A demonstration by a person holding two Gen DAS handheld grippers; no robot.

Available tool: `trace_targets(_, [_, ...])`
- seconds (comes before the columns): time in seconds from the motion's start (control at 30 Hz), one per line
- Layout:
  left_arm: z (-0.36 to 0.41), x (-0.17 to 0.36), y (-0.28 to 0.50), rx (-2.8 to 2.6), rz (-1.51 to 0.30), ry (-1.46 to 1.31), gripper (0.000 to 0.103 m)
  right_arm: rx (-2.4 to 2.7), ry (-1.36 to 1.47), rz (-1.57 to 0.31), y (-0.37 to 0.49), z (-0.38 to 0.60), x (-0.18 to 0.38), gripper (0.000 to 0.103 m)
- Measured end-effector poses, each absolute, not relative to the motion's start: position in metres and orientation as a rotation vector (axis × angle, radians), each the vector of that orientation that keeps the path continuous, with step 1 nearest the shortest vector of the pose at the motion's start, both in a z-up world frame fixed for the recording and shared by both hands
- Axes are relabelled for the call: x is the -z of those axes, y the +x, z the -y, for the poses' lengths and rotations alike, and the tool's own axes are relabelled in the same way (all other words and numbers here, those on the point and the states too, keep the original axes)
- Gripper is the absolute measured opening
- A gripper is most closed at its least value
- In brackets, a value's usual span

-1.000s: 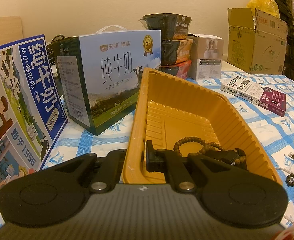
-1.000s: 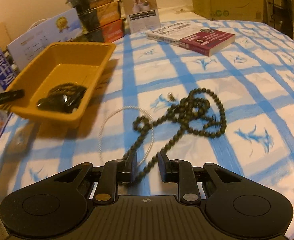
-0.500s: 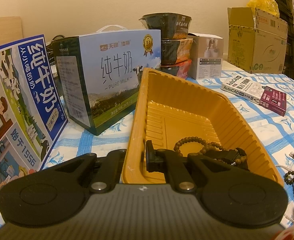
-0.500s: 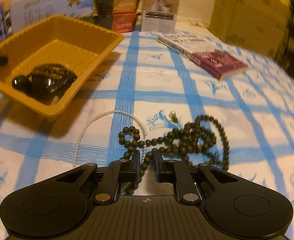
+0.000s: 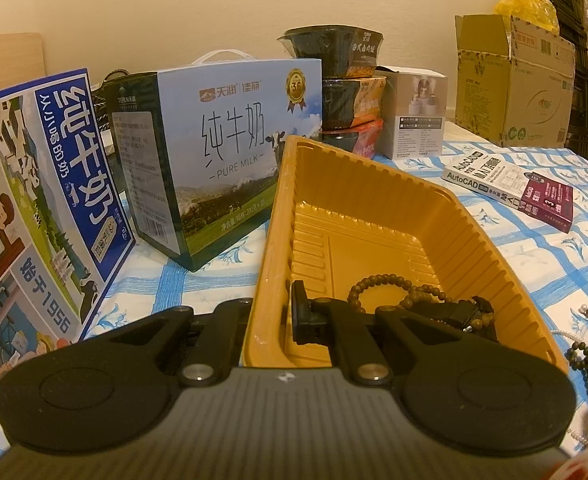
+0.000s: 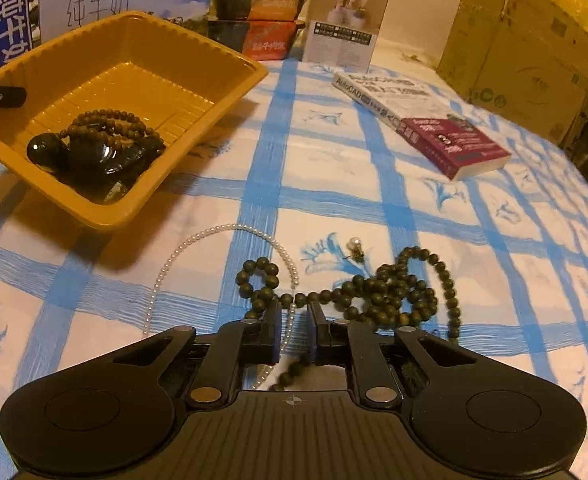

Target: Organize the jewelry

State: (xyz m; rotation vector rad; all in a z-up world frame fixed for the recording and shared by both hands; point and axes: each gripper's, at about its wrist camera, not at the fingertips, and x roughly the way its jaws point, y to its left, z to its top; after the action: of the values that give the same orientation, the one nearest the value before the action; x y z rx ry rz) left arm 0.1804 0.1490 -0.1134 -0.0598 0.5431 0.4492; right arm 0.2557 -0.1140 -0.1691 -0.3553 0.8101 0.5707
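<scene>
Where the blue-and-white checked cotton tablecloth (image 6: 374, 200) is spread, a ribbed, rectangular yellow plastic tray (image 6: 229, 92) is set, and a brown wooden bead bracelet (image 6: 109, 122) is heaped in its near corner over glossy black rounded pieces (image 6: 77, 156). On the cloth just beside the tray, a thin strand of tiny white pearls (image 6: 197, 236) is curved, crossed by a long string of round dark green beads (image 6: 378, 292) bunched in loose loops, with a single pearl stud (image 6: 354, 246) close by. The side wall of the tray (image 5: 269, 240) is straddled by the matte black left gripper (image 5: 271, 312), its jaws narrowly parted and pressed to the wall, one finger inside and one outside. The dark bead string is flanked by the right gripper (image 6: 294, 316), whose jaws are held slightly apart around it and the pearl strand; whether the beads are pinched cannot be told. A glossy AutoCAD paperback (image 6: 418, 120) is laid further back.
</scene>
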Motion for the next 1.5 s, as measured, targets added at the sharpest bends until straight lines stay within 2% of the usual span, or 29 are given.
trace_targets(0.07, [-0.149, 0.114, 0.18, -0.449, -0.543, -0.06, 0.006, -0.583, -0.326, -0.822, 0.258, 0.116, 0.169, 0.003])
trace_targets(0.27, [-0.148, 0.113, 0.18, -0.446, -0.543, -0.058, 0.006, -0.599, -0.16, -0.848, 0.262, 0.132, 0.153, 0.002])
trace_targets(0.6, [-0.146, 0.11, 0.179, -0.436, -0.532, -0.065, 0.006, -0.712, 0.111, -0.722, 0.25, 0.17, 0.05, 0.002])
trace_targets(1.23, [-0.145, 0.105, 0.181, -0.422, -0.515, -0.088, 0.006, -0.806, 0.13, -0.56, 0.235, 0.138, -0.064, 0.002])
trace_targets(1.5, [-0.146, 0.104, 0.18, -0.419, -0.514, -0.097, 0.006, -0.904, 0.162, -0.527, 0.263, 0.073, -0.073, 0.002])
